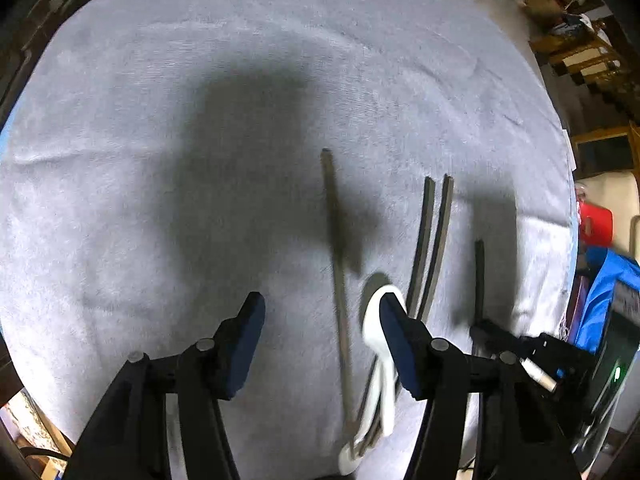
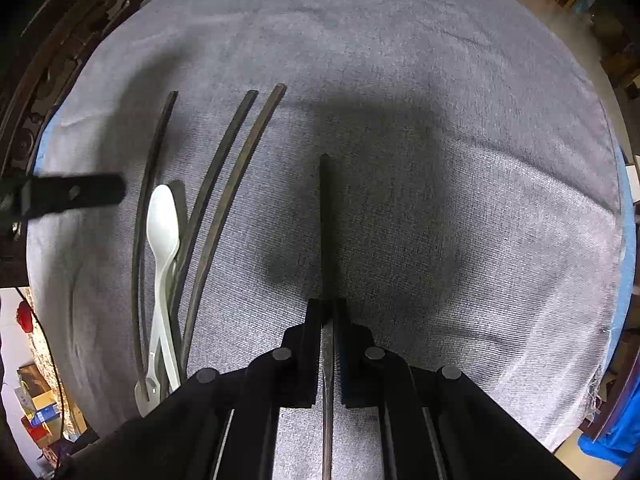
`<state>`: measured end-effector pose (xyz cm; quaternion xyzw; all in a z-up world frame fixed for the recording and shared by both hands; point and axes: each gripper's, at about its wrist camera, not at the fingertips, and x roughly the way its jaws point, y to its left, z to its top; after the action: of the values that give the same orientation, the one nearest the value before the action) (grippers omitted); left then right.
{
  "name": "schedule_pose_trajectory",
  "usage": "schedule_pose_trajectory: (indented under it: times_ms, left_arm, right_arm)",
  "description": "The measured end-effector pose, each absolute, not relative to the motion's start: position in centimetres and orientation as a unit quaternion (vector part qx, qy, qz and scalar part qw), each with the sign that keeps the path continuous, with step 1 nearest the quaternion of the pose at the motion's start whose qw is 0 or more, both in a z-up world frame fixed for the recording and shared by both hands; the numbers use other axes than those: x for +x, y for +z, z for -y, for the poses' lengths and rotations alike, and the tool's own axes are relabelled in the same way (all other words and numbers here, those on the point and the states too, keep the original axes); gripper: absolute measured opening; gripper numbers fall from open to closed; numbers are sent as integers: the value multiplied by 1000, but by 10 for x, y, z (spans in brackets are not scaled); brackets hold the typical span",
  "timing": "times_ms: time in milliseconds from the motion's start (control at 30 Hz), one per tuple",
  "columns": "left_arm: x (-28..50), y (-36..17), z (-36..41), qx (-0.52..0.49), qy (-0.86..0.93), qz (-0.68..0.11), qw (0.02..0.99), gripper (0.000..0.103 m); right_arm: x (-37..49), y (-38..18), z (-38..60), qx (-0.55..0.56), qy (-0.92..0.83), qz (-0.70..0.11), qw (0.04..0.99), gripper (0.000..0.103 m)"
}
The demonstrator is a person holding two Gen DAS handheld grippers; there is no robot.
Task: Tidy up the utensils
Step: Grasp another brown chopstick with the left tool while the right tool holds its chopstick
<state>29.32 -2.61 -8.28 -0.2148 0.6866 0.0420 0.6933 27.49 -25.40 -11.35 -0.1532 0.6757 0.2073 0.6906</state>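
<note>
Left wrist view: left gripper (image 1: 322, 344) over the grey cloth (image 1: 200, 80) on the table, fingers spread, nothing between them. A lone chopstick (image 1: 335, 248) lies just ahead, long axis running away from the camera. Right of it, a white spoon (image 1: 376, 344), bowl pointing away, partly behind the right finger; then a chopstick pair (image 1: 434, 240) side by side, same heading. Motion blur.

Right wrist view: right gripper (image 2: 329, 344) fingers pressed together, pinching a dark chopstick (image 2: 326, 220) that points straight ahead above the cloth. Remaining utensils lie at left, roughly parallel.
</note>
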Motion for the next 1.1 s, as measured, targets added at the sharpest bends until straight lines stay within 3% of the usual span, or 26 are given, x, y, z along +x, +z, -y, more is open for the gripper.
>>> schedule_pose_trajectory:
  times_ms: [33,100,300,700,1100]
  left_arm:
    - [296,-86,29,-214,46,-691,689,50]
    - [301,-94,34,-207,54,-702,680,28]
    - [308,-99,47,-160,70,-716,676,6]
    - [303,-105,79,12,-17,-767,641,6]
    - [283,-110,101,61,-47,-780,622,6]
  right_arm:
    - [276,-113,258,-151,209,-675,691,10]
    - [277,-114,261,-146,211,-675,692,10]
    - [267,-117,263,-139,216,-671,696,9]
    - [271,-112,264,-146,219,-680,684,9]
    - [281,-113,243,-188,202,-705,653,9]
